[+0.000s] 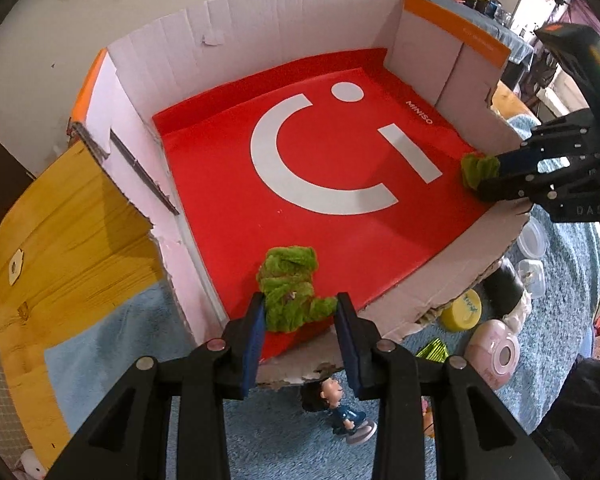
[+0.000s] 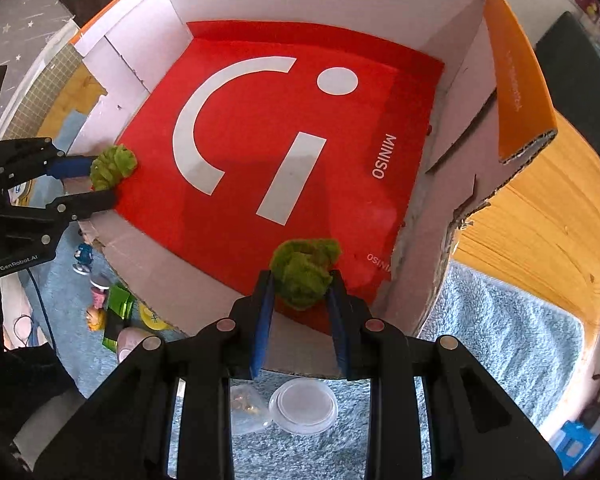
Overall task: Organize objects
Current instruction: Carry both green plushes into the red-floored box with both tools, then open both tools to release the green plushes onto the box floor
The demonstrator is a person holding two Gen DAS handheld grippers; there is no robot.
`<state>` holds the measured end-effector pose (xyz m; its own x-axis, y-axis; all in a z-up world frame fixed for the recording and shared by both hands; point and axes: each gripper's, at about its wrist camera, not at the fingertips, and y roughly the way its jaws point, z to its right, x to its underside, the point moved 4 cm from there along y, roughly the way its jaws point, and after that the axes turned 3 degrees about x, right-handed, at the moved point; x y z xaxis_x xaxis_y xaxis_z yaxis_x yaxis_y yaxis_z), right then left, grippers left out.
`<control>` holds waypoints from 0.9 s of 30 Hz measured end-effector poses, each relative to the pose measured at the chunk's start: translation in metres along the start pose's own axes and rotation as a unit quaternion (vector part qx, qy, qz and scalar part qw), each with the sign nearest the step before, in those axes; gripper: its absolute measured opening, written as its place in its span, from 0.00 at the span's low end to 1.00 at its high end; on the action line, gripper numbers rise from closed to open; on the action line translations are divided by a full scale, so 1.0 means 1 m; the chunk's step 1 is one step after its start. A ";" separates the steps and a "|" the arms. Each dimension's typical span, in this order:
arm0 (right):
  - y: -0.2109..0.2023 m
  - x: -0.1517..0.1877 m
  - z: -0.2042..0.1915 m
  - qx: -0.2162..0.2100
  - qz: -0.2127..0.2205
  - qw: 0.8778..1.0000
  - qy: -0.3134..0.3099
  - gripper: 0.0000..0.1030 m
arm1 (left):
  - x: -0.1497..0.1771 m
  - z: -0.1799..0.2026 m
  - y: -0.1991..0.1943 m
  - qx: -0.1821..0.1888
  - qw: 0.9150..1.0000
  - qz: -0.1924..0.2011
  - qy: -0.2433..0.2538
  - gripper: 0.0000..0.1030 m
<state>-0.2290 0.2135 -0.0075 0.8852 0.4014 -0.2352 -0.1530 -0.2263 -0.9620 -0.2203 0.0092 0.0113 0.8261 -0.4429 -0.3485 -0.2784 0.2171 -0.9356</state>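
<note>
Inside the cardboard box (image 1: 260, 28), on the red MINISO bag (image 1: 340, 208) that lines its floor, two green fuzzy clumps are in play, one per gripper. The left gripper (image 1: 300, 312) is clamped on the left green clump (image 1: 288, 288), which sits low over the bag near the box's torn front wall. The right gripper (image 2: 302, 292) is pinched tight on the right green clump (image 2: 304, 274), also just above the bag by the near wall; the left wrist view shows this tool reaching in over the box's right edge.

The box has four walls, two with orange outer faces, and its front rim is ragged. It stands on a yellow wooden table (image 1: 72, 216) partly covered by a blue fleece mat (image 2: 500, 320).

Outside the front wall, on the mat, lie one small figurine in blue (image 1: 346, 412), one yellow round tin (image 1: 462, 310), one pink round case (image 1: 496, 352), one shiny green packet (image 2: 118, 312), and clear plastic lidded tubs (image 2: 304, 404), at least two. The low front wall stands between these loose things and the box floor.
</note>
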 end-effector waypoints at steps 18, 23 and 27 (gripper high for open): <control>-0.018 0.018 0.006 0.014 0.009 1.000 0.010 0.25 | -0.002 -0.003 0.002 0.002 1.000 -0.001 -0.003 0.35; -0.025 0.022 0.009 0.018 0.014 1.000 0.011 0.25 | -0.004 -0.004 0.000 0.002 1.000 0.000 -0.003 0.36; -0.030 0.025 0.012 0.019 0.015 1.000 0.010 0.26 | -0.006 -0.005 -0.002 0.004 1.000 0.001 -0.004 0.37</control>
<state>-0.2076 0.2406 0.0138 0.8887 0.3764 -0.2617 -0.1962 -0.2036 -0.9592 -0.2276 0.0072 0.0149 0.8296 -0.4356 -0.3493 -0.2756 0.2246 -0.9347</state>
